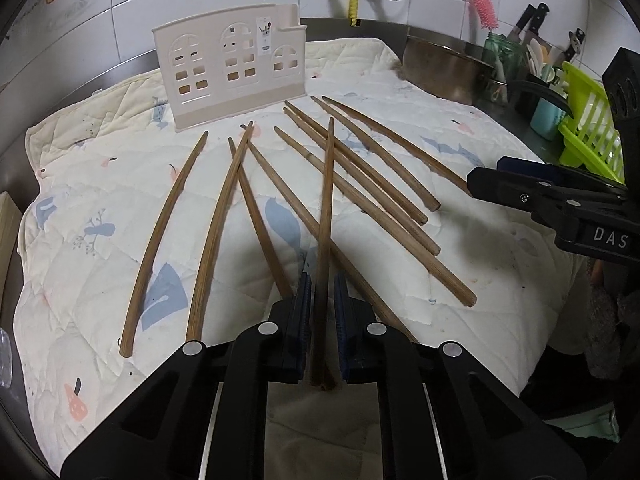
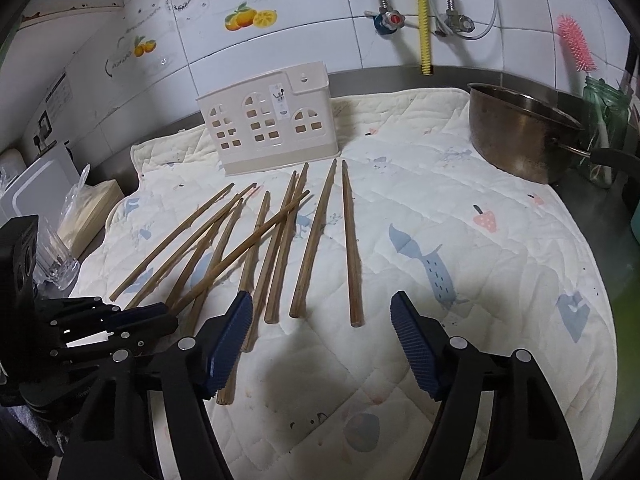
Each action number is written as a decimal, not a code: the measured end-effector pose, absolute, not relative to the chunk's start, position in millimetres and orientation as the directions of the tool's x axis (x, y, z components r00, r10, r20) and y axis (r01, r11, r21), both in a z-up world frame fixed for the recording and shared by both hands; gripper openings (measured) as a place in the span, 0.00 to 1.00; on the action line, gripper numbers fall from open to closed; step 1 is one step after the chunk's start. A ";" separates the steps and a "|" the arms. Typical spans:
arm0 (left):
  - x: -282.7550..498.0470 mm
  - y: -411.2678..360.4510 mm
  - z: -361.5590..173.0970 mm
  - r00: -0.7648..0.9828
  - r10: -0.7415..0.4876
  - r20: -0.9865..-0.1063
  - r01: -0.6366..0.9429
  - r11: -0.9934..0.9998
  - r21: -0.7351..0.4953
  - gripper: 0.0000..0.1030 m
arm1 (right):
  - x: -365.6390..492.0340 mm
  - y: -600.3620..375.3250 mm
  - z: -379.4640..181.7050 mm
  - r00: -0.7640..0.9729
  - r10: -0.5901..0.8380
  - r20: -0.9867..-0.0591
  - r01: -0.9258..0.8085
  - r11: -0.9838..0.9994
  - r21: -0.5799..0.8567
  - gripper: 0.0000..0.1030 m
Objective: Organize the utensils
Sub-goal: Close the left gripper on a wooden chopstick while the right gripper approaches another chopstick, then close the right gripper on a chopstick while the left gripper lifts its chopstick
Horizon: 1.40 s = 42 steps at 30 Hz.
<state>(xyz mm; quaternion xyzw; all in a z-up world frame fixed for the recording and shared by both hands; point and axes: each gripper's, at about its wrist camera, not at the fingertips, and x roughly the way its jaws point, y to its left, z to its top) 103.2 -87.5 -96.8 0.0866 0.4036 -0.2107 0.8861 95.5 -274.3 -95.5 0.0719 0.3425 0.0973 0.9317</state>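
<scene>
Chopsticks [image 2: 280, 240] lie spread on my quilted mat [image 2: 460, 240] before the beige holder [image 2: 272, 128]; my left gripper [image 1: 322, 300] clamps one chopstick [image 1: 326, 200] lifted over them, my right gripper [image 2: 322, 328] gapes wide, holding nothing

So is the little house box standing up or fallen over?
Standing up. The holder sits on its base on the quilt, window holes facing the chopsticks.

"DAS" in white capitals on side of right gripper [image 1: 484, 182], right of holder [image 1: 230, 66] in left wrist view; letters run off frame edge. Small label on holder front, beside middle arched window: print too small to read. Script on wall tile decal [image 2: 120, 62] left of holder: illegible.
</scene>
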 end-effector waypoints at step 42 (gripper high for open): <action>105.2 -73.7 -15.0 0.697 -0.371 -0.613 0.441 0.897 -0.042 0.05 | 155.0 -275.9 -121.3 0.656 0.152 -0.740 -0.067 0.987 0.143 0.07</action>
